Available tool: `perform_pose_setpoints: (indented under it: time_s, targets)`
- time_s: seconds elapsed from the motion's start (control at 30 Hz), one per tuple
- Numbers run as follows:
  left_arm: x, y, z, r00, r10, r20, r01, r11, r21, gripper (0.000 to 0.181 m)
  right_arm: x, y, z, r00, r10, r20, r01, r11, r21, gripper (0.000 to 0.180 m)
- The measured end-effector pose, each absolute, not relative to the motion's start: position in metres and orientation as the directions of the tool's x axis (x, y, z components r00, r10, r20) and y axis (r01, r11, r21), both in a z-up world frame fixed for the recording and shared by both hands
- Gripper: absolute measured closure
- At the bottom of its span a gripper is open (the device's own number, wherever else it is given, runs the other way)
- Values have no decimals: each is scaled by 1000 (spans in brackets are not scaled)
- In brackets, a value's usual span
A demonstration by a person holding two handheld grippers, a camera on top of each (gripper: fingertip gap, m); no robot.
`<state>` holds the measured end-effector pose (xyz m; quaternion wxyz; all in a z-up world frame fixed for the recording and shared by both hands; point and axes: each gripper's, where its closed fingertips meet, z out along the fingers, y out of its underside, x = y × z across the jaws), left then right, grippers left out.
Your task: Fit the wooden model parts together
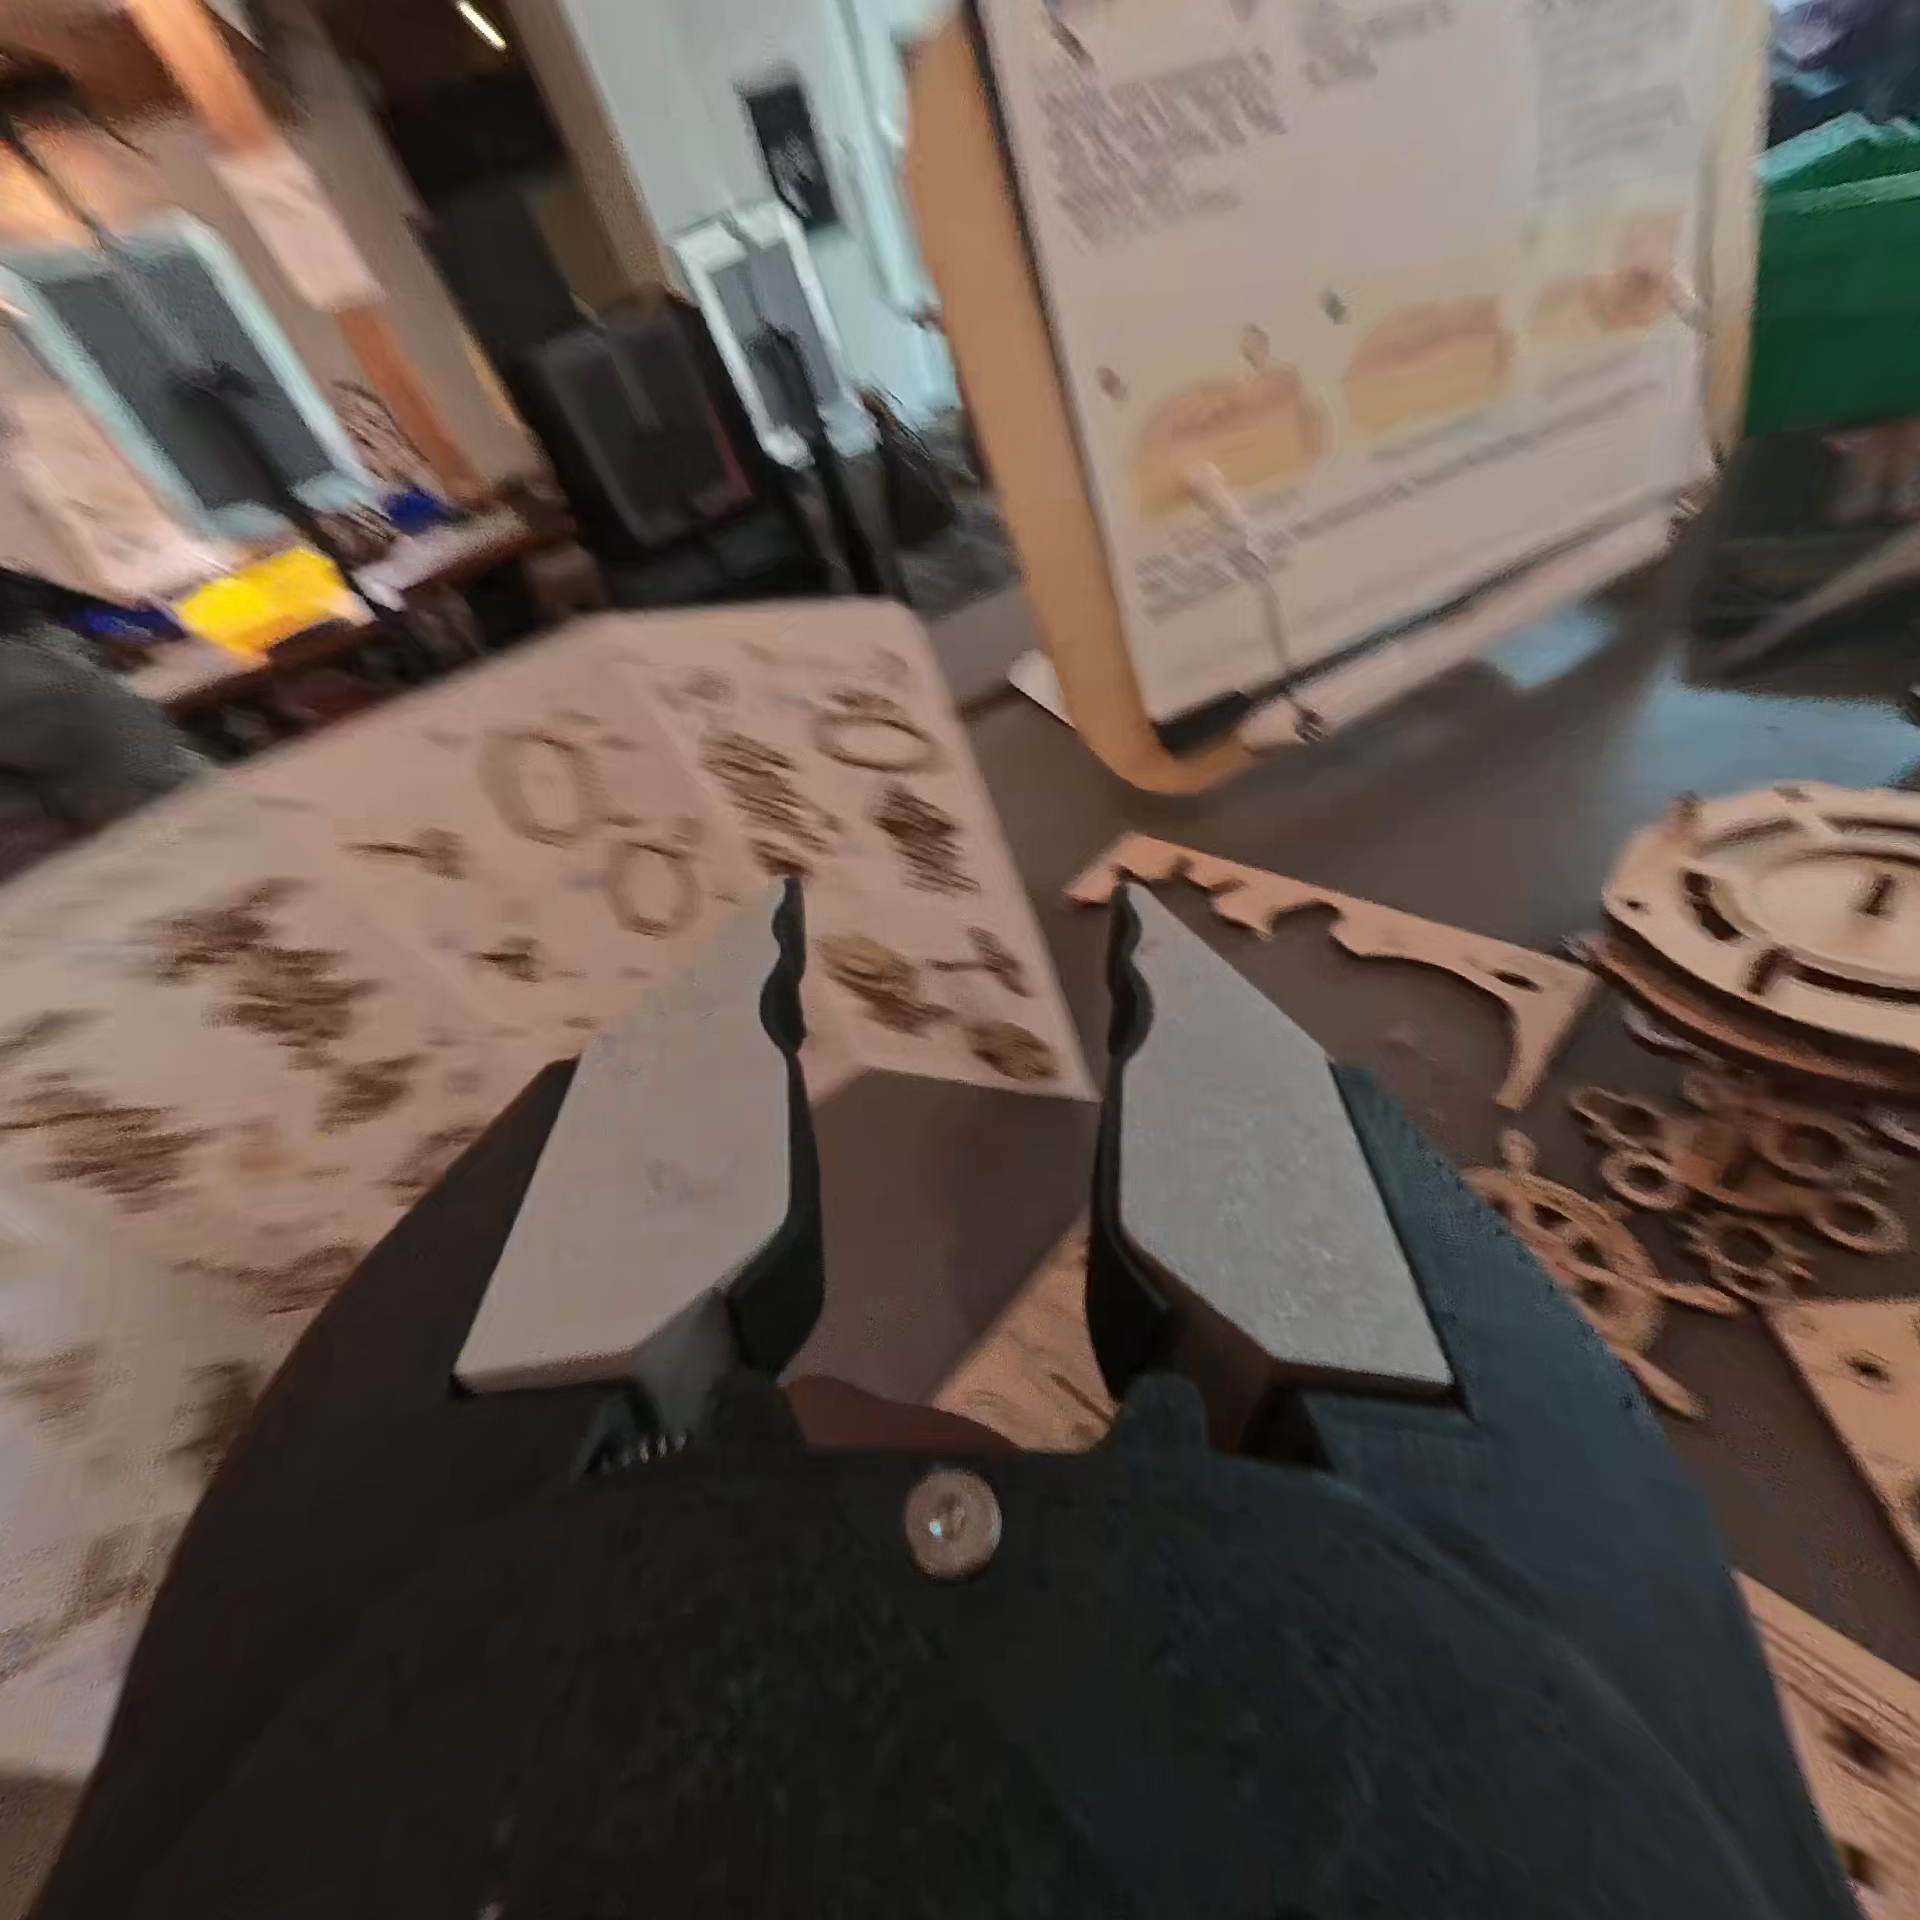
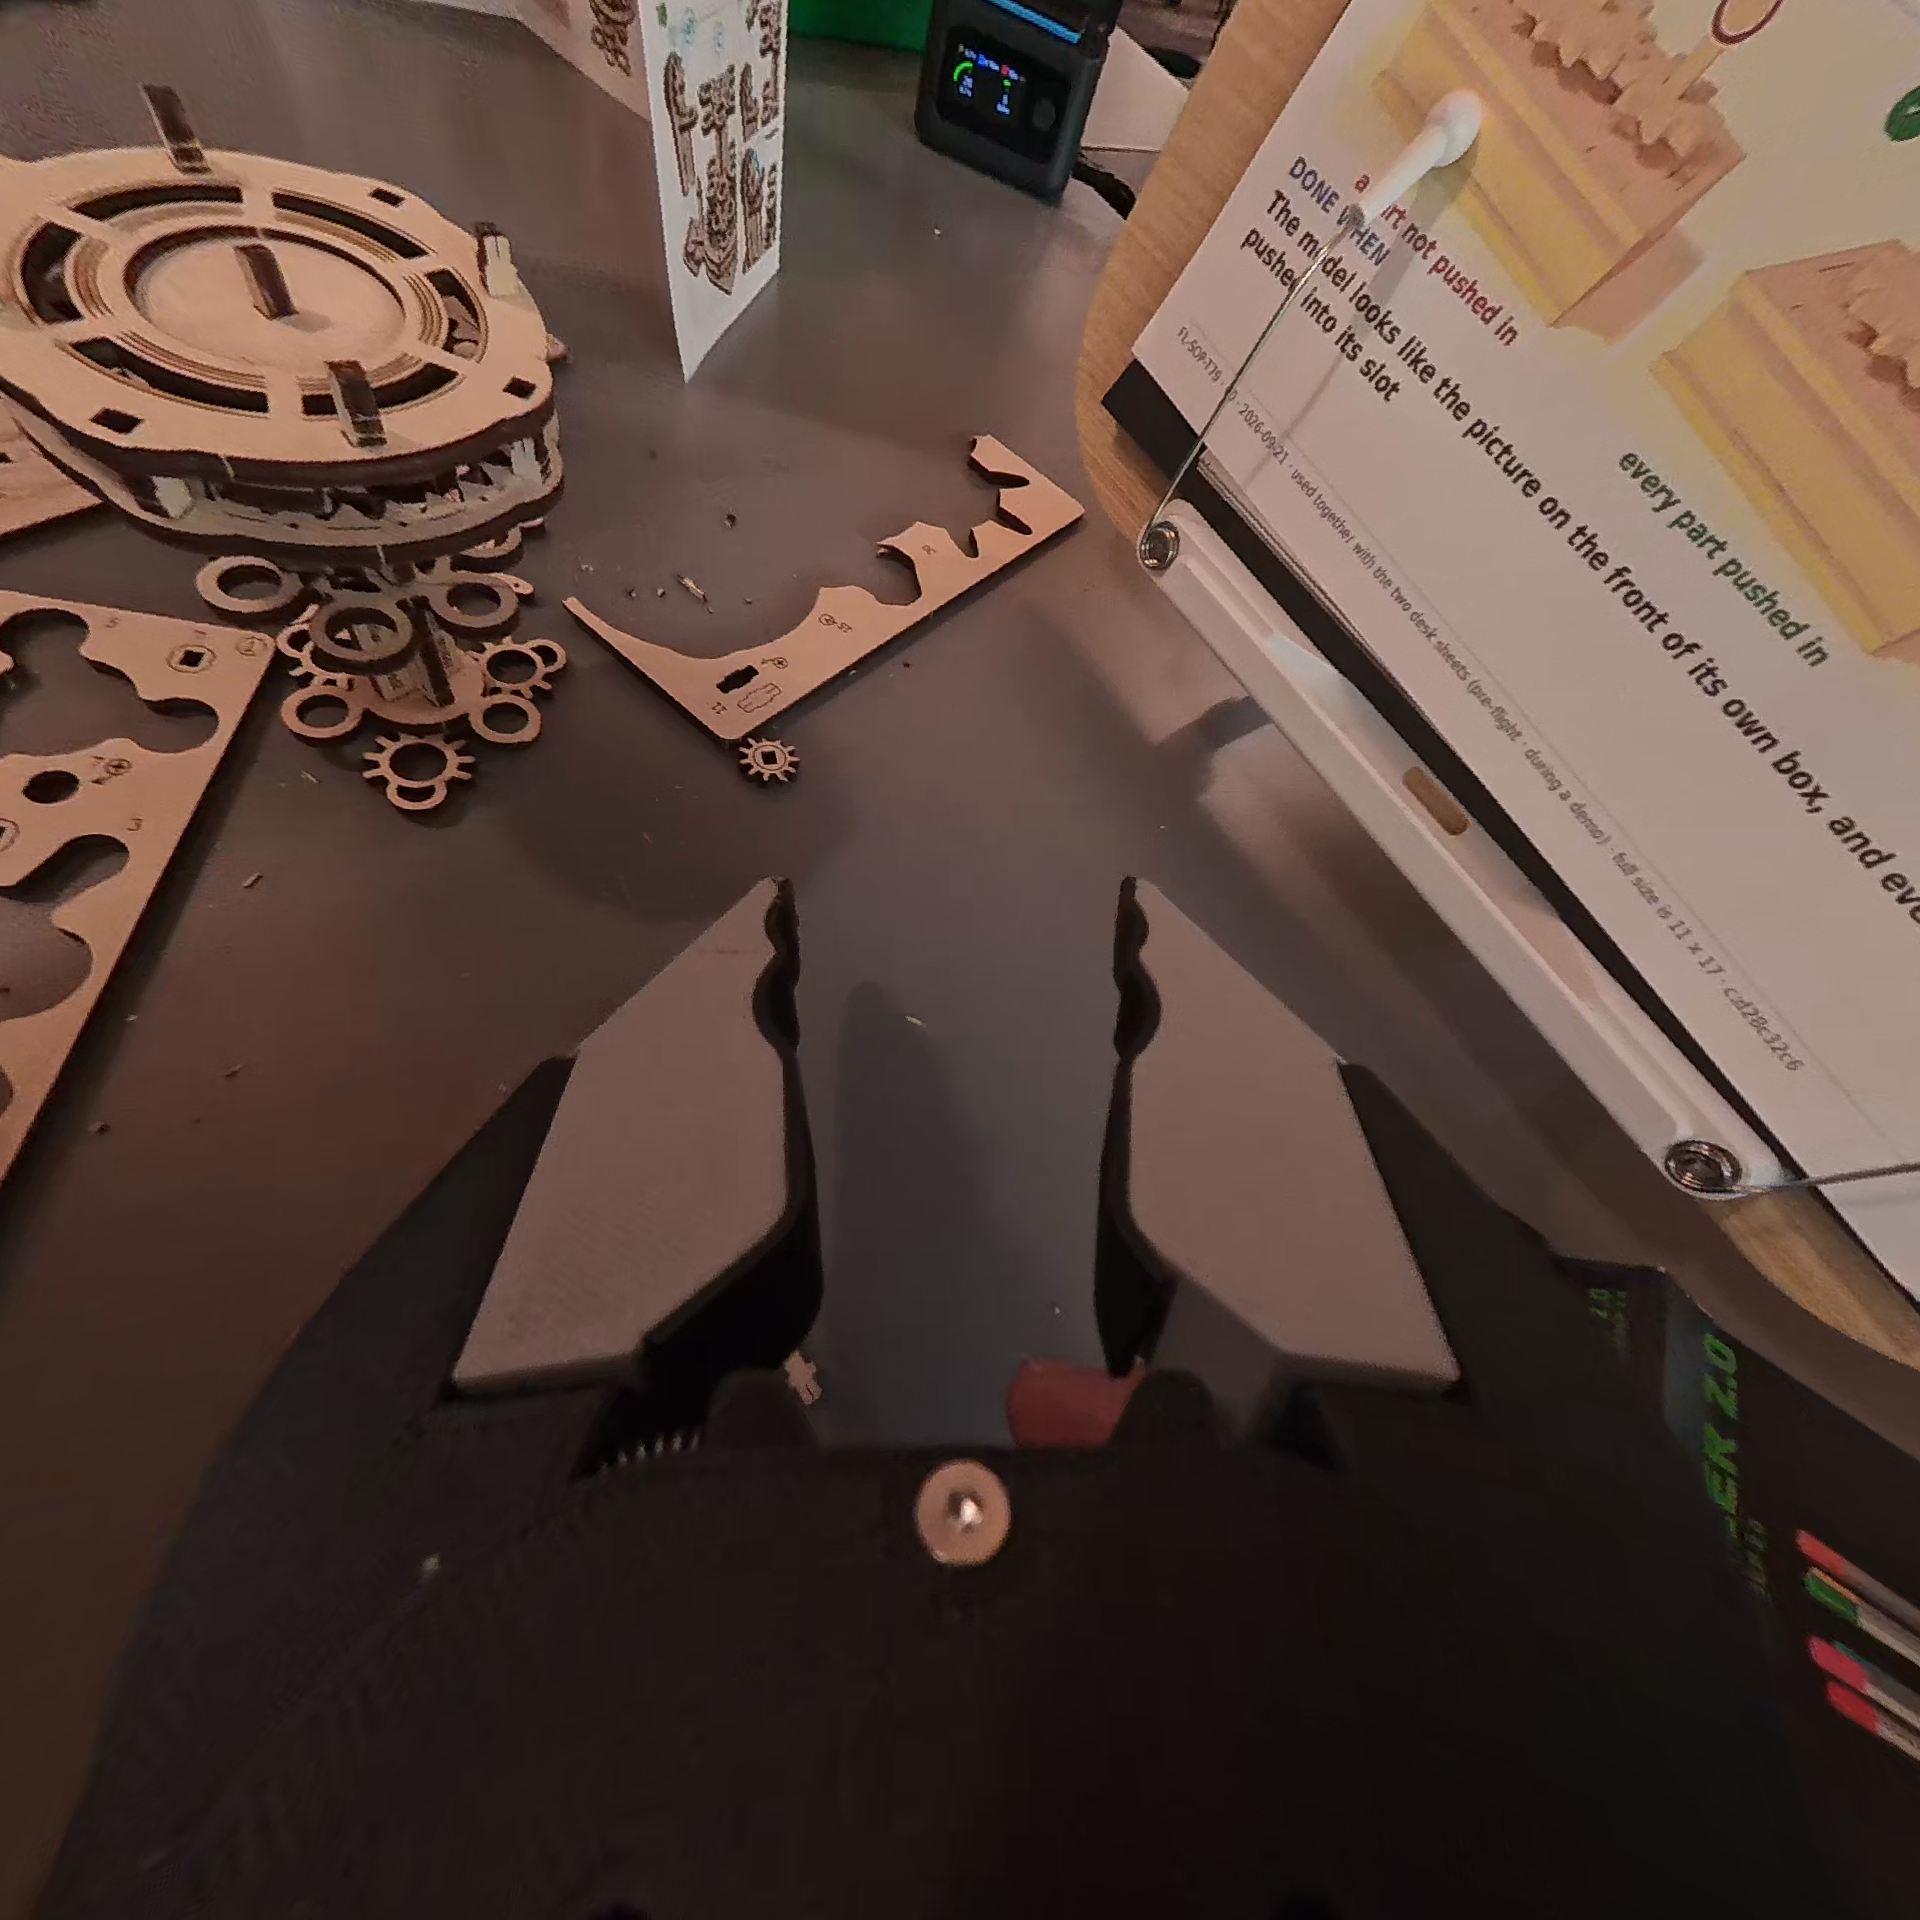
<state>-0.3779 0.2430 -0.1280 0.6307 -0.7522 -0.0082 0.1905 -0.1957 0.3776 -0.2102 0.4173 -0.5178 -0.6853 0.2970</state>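
Both grippers hang empty with jaws apart — the right gripper [image 2: 958, 935] is nearer, the small gear [image 2: 768, 760] lying flat on the desk [image 2: 935, 727] at its eleven o'clock, the round wooden assembly [image 2: 260, 343] farther off toward ten; the left gripper [image 1: 958, 935] points over the parts sheet [image 1: 416, 883]

Dark grey tabletop [image 2: 935, 312], white wall [image 1: 665, 114]

Left wrist view – raised, tilted, blurred, looks forward across the dark table [image 1: 1403, 790], right wrist view – closer, looks down, both share round wooden model [image 1: 1787, 935] [image 2: 270, 343], instruction board [image 1: 1351, 343] [image 2: 1558, 436]
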Motion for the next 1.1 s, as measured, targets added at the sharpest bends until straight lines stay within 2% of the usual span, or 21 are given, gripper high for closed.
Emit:
perform_pose_setpoints:
  time_s: [0.13, 0.23, 0.3, 0.63, 0.73, 0.87, 1.0, 1.1]
  targets:
    - [-430, 183, -63, 824, 508, -252, -311, 33, -950, 145, -193, 380, -209, -103, 958, 267, 458, 284, -842, 120]
    - [-461, 163, -66, 777, 585, -232, -285, -2, -958, 135, -192, 380, -210, -109, 963, 246, 462, 269, -845, 119]
    - [-466, 156, -62, 776, 597, -205, -273, 25, -962, 139, -192, 381, -209, -109, 966, 233, 459, 257, -851, 119]
    - [-462, 168, -74, 834, 536, -129, -173, 33, -984, 142, -189, 391, -210, -74, 973, 217, 471, 226, -853, 119]
    - [-465, 164, -71, 837, 535, -111, -162, 49, -986, 142, -188, 384, -208, -116, 973, 199, 453, 231, -861, 120]
    - [-464, 171, -83, 858, 502, -107, -129, 9, -992, 144, -184, 361, -210, -171, 969, 177, 460, 237, -856, 124]
    - [-459, 188, -108, 884, 445, -147, -111, -107, -988, 141, -185, 314, -209, -272, 956, 112, 454, 230, -861, 123]
    - [-453, 196, -118, 893, 415, -175, -125, -145, -981, 142, -193, 294, -217, -282, 955, 90, 509, 228, -830, 123]
